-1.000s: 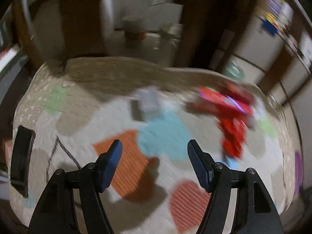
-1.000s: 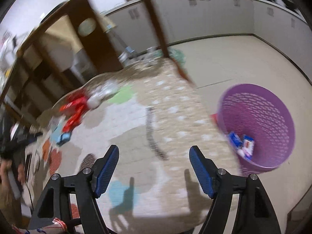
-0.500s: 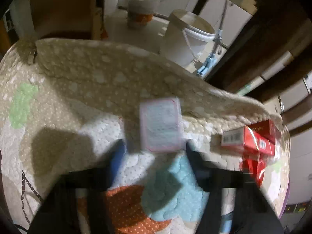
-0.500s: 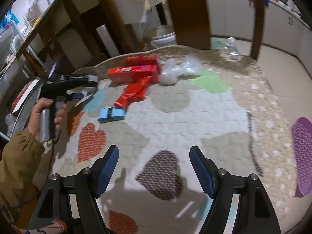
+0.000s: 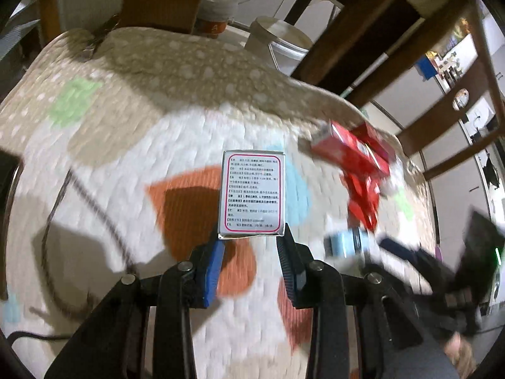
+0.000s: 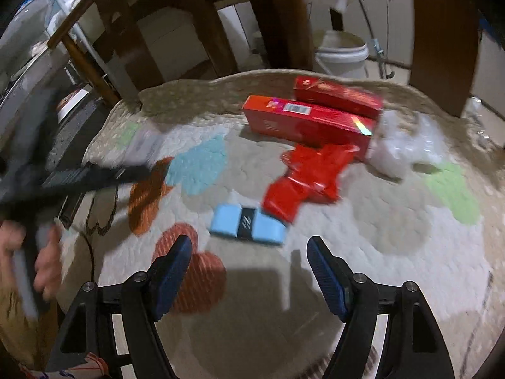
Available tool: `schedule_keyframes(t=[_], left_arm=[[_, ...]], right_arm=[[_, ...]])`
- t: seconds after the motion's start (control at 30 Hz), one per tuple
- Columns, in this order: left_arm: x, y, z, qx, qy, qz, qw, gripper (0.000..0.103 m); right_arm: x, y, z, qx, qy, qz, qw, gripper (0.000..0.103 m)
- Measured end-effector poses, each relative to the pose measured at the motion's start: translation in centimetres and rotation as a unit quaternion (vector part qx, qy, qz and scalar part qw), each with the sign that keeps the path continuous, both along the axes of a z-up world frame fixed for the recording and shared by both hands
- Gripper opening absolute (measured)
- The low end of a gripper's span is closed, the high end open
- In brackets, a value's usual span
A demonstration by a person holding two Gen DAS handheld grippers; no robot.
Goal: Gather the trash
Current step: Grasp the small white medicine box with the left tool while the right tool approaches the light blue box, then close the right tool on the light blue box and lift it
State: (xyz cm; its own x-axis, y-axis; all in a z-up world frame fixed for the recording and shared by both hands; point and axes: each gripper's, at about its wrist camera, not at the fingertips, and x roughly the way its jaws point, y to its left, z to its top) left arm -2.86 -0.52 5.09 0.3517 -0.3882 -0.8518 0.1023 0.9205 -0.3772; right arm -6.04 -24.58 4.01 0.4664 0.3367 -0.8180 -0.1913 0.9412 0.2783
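In the left wrist view, the left gripper has its jaws drawn in narrow on the near end of a small white cardboard box with pink-framed printed text, the pads pressing its two sides. The box appears lifted clear of the quilted beige mat with coloured heart patches. To the right lie the long red cardboard boxes, a crumpled red wrapper and a pale blue flat pack with a dark band, all blurred. The right gripper shows as a dark smear at the lower right edge.

In the right wrist view, the right gripper hangs over the mat with its jaws wide apart and nothing between them, pointing toward the pale blue pack. Beyond it sit the red wrapper, the red boxes and a crumpled clear plastic bag. The left gripper and the person's hand blur across the left side.

No bin is visible here. By my reading, one piece is picked up but not yet dropped, and at least five more pieces are left on the mat; the blue pack looks like the right gripper's next target.
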Motion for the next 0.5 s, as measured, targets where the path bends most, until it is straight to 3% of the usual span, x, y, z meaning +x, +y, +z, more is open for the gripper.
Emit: schedule_keyframes(t=[0.2, 0.27, 0.3, 0.5], left_arm=[[-3.7, 0.1, -0.5, 0.022, 0.006, -0.001, 0.9997, 0.032], [-4.4, -0.4, -0.9, 0.023, 0.009, -0.005, 0.9997, 0.032], [-4.5, -0.5, -1.1, 0.022, 0.012, -0.008, 0.9997, 0.032], [-5.5, -2.8, -1.0, 0.023, 0.013, -0.040, 0.9989, 0.032]], right_arm=[[3.0, 1.0, -2.4, 0.015, 0.033, -0.038, 0.999, 0.084], [2.9, 1.5, -2.5, -0.011, 0.025, -0.034, 0.999, 0.077], [2.7, 1.8, -2.3, -0.027, 0.022, -0.030, 0.999, 0.067], [-0.3, -0.6, -1.4, -0.023, 0.029, -0.012, 0.999, 0.066]])
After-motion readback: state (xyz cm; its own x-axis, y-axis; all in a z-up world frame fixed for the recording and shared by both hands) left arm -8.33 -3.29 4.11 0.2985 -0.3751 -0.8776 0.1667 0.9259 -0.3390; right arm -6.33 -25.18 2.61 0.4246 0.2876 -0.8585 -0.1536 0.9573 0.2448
